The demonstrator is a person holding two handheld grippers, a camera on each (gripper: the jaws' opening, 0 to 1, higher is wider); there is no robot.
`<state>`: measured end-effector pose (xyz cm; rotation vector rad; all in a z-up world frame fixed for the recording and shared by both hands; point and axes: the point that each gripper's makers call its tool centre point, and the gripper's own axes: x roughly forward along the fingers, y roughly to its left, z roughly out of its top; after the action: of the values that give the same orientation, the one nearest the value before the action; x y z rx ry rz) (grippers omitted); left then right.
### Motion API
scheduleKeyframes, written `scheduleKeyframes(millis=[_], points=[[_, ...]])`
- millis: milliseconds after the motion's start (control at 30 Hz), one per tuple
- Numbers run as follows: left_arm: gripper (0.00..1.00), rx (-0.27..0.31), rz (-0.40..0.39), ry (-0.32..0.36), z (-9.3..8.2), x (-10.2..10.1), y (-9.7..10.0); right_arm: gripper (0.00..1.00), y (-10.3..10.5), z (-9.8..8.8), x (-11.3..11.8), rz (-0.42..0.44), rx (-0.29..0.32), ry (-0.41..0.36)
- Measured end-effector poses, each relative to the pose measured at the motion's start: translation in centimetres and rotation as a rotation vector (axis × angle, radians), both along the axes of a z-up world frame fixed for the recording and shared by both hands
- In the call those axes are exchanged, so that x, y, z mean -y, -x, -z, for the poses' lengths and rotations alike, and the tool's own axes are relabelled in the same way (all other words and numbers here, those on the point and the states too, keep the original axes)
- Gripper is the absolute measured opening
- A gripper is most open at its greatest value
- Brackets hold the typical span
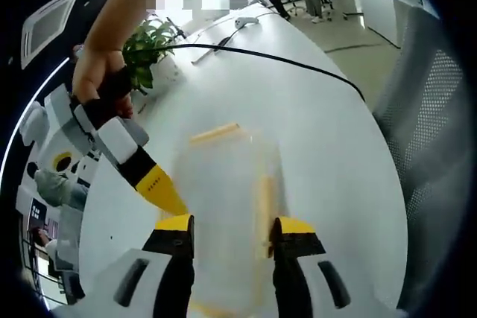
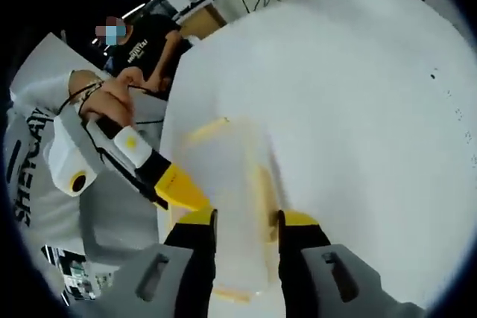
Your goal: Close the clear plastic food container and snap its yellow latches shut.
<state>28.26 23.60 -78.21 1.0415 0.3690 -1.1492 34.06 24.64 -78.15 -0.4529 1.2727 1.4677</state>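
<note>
Clear container (image 1: 227, 199) (image 2: 227, 206), two visible latches, two grippers.

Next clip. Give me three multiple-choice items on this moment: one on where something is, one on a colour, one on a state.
1. Where is the potted plant in the left gripper view?
A. Inside the container
B. On the white table, far end, beyond the container
C. On the grey chair

2. What colour are the latches on the clear plastic food container?
A. Yellow
B. Blue
C. Red

3. How does the left hand-held gripper stand?
A. Jaws apart, one on each side of the container
B. Jaws shut together above the container
C. Shut on the black cable

Answers:
1 B, the green leaves sit on the tabletop past the container, near the cable.
2 A, yellow strips run along its edges in both views.
3 A, the container fills the gap between the two jaws; whether they press it is unclear.
</note>
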Motion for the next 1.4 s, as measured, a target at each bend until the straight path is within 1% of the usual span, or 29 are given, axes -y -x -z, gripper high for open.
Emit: scheduleKeyframes(millis=[33,100,167,300,400,500,567,700,800,900,1067,1133,1167,1200,1267,1400], points=[[0.36,-0.001,-0.002,0.001,0.0,0.0,0.0,0.28,0.0,0.0,0.0,-0.011,0.001,0.013],[0.36,0.000,-0.002,0.001,0.0,0.0,0.0,0.27,0.2,0.0,0.0,-0.073,0.031,0.034],[0.36,-0.005,-0.002,0.006,0.0,0.0,0.0,0.26,-0.3,0.0,0.0,-0.121,0.058,0.068],[0.36,-0.007,-0.001,0.011,0.0,0.0,0.0,0.24,-0.2,-0.1,-0.2,-0.182,0.104,0.120],[0.36,-0.006,-0.002,0.015,0.1,0.0,0.0,0.23,0.3,-0.1,-0.4,-0.194,0.110,0.154],[0.36,-0.005,-0.007,0.014,0.1,0.0,0.0,0.22,0.0,0.0,-0.5,-0.222,0.127,0.167],[0.36,-0.003,-0.008,0.013,0.1,0.0,-0.1,0.21,0.4,-0.1,-0.4,-0.227,0.132,0.183],[0.36,-0.004,-0.006,0.020,0.1,-0.1,-0.1,0.19,0.8,-0.1,-0.4,-0.248,0.165,0.199],[0.36,-0.003,-0.007,0.016,0.2,-0.1,-0.2,0.18,0.2,0.1,-0.3,-0.233,0.158,0.193],[0.36,-0.002,-0.007,0.020,0.2,0.0,-0.1,0.18,0.4,0.3,-0.4,-0.231,0.154,0.194],[0.36,0.009,-0.003,0.020,0.2,0.1,-0.2,0.22,0.7,0.2,-0.5,-0.253,0.122,0.207],[0.36,0.018,-0.005,0.014,0.2,0.1,-0.1,0.23,0.9,0.2,-0.5,-0.284,0.131,0.192],[0.36,0.019,-0.007,0.014,0.2,0.1,-0.1,0.23,1.0,0.1,-0.5,-0.276,0.134,0.195],[0.36,0.020,-0.007,0.014,0.2,0.1,-0.1,0.23,0.8,0.2,-0.6,-0.293,0.152,0.188],[0.36,0.022,-0.007,0.016,0.2,0.1,-0.1,0.24,0.9,0.1,-0.6,-0.294,0.161,0.190],[0.37,0.023,-0.006,0.017,0.2,0.2,-0.1,0.24,0.6,0.3,-0.7,-0.302,0.153,0.205]])
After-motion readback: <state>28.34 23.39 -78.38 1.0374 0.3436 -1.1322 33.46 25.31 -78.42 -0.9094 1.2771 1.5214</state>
